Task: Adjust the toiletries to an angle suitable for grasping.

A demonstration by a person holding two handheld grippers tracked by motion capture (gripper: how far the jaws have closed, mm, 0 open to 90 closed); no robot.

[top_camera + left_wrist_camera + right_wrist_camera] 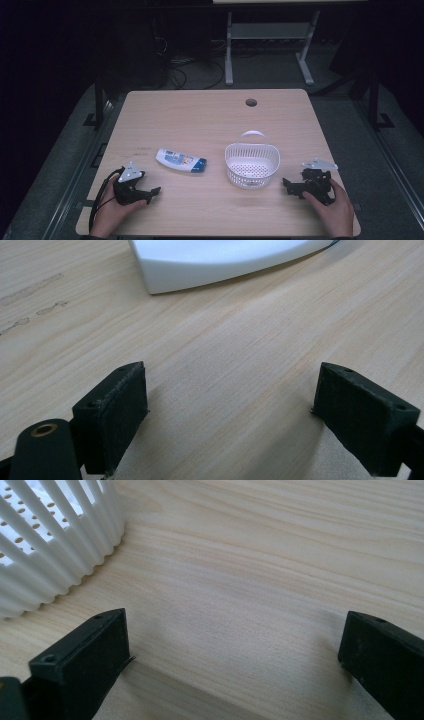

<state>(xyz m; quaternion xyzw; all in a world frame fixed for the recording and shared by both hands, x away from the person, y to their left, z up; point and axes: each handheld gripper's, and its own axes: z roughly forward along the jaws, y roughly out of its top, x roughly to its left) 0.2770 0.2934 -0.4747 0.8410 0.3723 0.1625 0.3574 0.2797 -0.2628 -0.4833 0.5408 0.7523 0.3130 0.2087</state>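
**Both grippers rested open on the table**

The left gripper is held low at the table's near edge, jaws spread wide with nothing between them. The right gripper is likewise wide open and empty. The white tube is laid just beyond the left gripper, the white basket beside the right.

place: lab | signs: bare desk, floor cables, dark surroundings
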